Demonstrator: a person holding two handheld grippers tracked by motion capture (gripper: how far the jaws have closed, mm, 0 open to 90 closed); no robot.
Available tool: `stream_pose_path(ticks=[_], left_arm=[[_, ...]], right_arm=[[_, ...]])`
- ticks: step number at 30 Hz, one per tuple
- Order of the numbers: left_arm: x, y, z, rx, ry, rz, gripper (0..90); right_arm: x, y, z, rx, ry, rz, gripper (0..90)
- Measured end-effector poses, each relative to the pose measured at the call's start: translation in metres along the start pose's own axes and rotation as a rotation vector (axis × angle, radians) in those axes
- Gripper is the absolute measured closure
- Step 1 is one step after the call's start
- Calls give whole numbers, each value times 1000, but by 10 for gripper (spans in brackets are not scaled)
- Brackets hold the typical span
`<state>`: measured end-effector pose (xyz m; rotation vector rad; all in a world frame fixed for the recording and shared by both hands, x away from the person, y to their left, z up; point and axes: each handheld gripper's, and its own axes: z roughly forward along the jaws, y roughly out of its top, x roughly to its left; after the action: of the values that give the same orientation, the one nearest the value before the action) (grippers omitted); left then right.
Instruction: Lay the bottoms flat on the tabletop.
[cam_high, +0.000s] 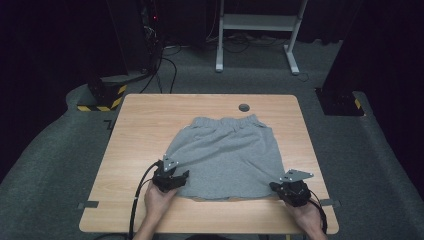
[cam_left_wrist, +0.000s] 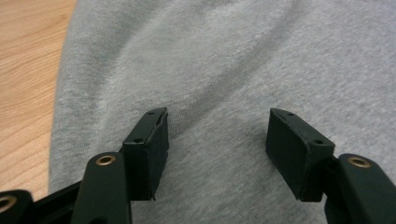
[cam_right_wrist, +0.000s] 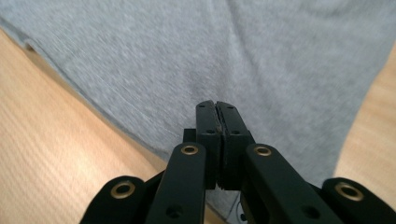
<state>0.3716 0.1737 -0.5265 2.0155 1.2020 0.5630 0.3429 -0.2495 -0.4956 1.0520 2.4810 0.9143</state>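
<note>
- Grey skirt (cam_high: 225, 157) lies flat on the tabletop (cam_high: 140, 120), waistband at the far side.
- Soft, light, floppy; best taken at the hem corners.
- Right gripper (cam_right_wrist: 217, 109): fingers pinched together at the hem corner.
- Left gripper (cam_left_wrist: 217, 123): fingers wide, over cloth.

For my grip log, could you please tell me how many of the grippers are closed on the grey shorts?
1. The right gripper is shut at the near right corner of the grey shorts, apparently pinching fabric. The left gripper is open over the near left corner.
</note>
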Motion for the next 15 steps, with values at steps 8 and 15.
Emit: stream_pose_path(ticks=[8, 15], left_arm=[[0, 0, 0, 0, 0, -3, 390], [0, 0, 0, 0, 0, -3, 389]], right_arm=[[-10, 10, 1, -41, -26, 43, 745], [-30, 24, 25, -9, -90, 131, 706]])
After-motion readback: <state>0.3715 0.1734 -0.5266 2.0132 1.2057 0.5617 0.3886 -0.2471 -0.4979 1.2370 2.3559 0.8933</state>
